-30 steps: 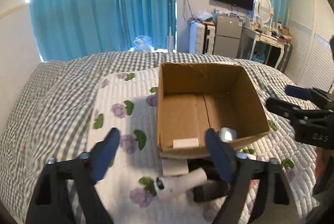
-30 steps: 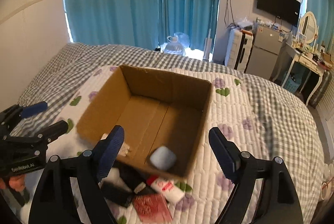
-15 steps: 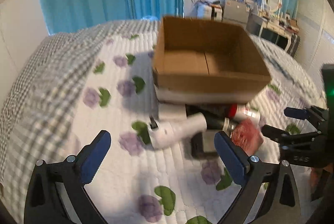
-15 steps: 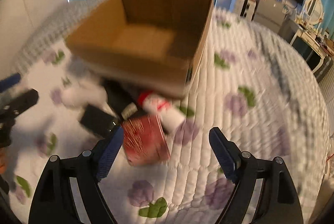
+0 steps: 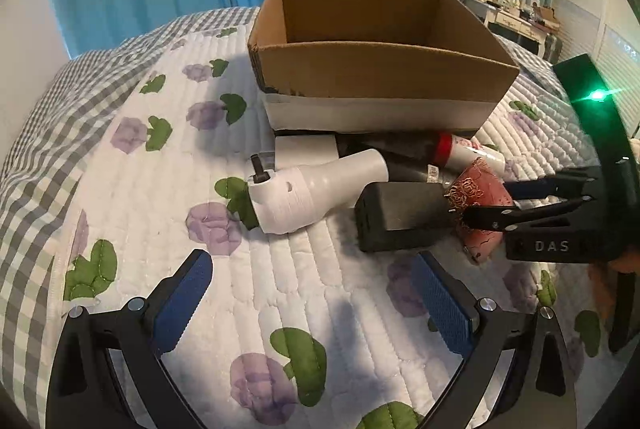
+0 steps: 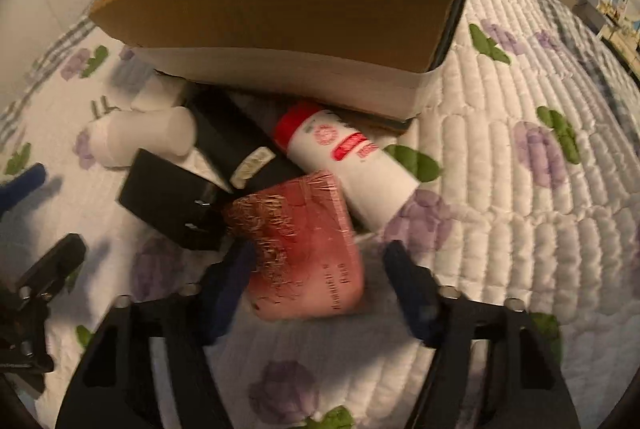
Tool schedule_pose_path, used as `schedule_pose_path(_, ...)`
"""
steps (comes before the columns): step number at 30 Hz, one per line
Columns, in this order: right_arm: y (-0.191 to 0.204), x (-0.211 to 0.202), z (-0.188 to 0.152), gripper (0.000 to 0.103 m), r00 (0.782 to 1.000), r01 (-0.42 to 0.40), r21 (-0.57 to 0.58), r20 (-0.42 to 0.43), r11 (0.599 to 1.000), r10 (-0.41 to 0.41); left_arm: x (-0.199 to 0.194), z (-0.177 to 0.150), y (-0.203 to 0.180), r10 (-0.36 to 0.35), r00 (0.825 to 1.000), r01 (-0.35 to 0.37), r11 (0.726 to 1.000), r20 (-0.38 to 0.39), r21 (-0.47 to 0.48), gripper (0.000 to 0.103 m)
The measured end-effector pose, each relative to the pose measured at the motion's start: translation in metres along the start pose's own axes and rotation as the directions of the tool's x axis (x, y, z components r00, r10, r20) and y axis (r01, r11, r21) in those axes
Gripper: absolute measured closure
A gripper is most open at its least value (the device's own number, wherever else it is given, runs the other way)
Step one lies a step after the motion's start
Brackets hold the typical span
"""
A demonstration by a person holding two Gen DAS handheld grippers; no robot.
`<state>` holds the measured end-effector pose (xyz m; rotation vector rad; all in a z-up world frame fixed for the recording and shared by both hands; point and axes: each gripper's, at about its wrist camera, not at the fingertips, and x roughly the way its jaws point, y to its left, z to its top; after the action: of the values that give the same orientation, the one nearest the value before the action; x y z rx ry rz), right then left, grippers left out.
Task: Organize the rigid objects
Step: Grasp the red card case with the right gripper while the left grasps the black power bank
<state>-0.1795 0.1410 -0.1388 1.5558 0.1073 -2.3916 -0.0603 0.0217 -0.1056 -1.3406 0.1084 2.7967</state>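
Right tongs (image 6: 316,269) straddle the red packet (image 6: 304,249), jaws spread and not yet clenched, placed to lift it first since it lies topmost and nearest. Left tongs (image 5: 312,293) hover released over the bed (image 5: 132,197), short of the white dryer (image 5: 312,189). Packet, bottle (image 6: 352,165), black block (image 6: 172,205) and dryer lie heaped against the box (image 5: 380,69), their likely destination.
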Motion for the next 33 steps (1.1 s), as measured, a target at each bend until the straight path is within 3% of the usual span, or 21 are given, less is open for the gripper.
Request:
schedule_pose_path(5, 0.011, -0.008, -0.011, 0.056, 0.997, 0.066, -0.017, 0.041, 0.998, -0.065, 0.003, 0.0, 0.007, 0.005, 1.0, -0.005, 1.0, -0.008, -0.028, 0.002)
schedule_pose_path(9, 0.02, -0.029, -0.02, 0.079, 0.988, 0.112, -0.03, 0.108, 0.993, -0.108, 0.005, -0.001, 0.012, 0.01, 1.0, -0.011, 0.999, -0.015, -0.05, 0.002)
schedule_pose_path(12, 0.029, -0.046, -0.027, 0.09, 0.987, 0.067, -0.047, 0.148, 0.997, -0.06, 0.005, -0.002, 0.014, 0.01, 1.0, -0.011, 0.998, -0.012, -0.065, 0.002)
schedule_pose_path(17, 0.06, -0.033, -0.028, 0.091, 0.986, 0.105, -0.13, 0.143, 0.986, -0.086, 0.007, -0.002, 0.018, 0.01, 1.0, -0.011, 0.997, -0.02, -0.082, 0.002)
schedule_pose_path(21, 0.058, -0.017, -0.022, 0.091, 0.989, 0.097, -0.11, 0.124, 0.989, -0.083, 0.006, -0.002, 0.017, 0.021, 1.0, -0.022, 0.997, -0.02, -0.075, 0.002)
schedule_pose_path(27, 0.059, -0.057, -0.026, 0.094, 0.964, 0.136, -0.105, 0.245, 0.985, -0.107, 0.002, 0.003, 0.006, 0.035, 0.999, -0.036, 0.999, -0.018, -0.037, 0.002)
schedule_pose_path(33, 0.034, -0.077, -0.015, 0.094, 0.95, 0.128, -0.023, 0.29, 0.992, -0.116, -0.003, 0.015, -0.023, 0.006, 1.0, -0.005, 1.0, -0.023, 0.009, 0.002)
